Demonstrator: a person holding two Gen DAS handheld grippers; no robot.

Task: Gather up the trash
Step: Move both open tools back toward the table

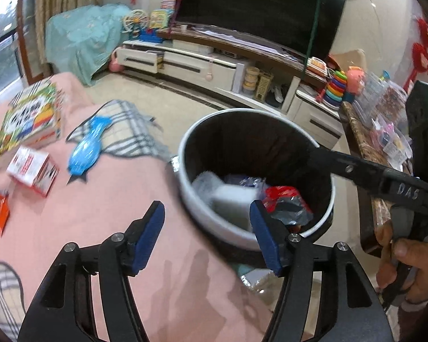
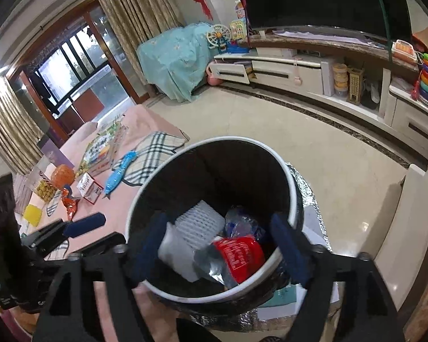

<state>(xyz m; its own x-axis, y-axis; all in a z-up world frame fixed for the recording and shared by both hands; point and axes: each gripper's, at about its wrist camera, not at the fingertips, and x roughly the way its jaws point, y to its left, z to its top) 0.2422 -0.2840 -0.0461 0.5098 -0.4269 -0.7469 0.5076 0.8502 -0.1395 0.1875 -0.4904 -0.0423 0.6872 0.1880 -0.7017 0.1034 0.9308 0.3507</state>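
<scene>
Both grippers, left gripper [image 1: 207, 225] and right gripper [image 2: 219, 248], agape, empty; trash bin [image 2: 288, 171] upright, mouth up.

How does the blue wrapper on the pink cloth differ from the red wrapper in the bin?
The blue wrapper lies flat and long on the pink cloth, outside the bin; the red wrapper sits crumpled inside it, showing silver lining. Blue is uncollected, red already binned. Both look like shiny snack packaging.
</scene>
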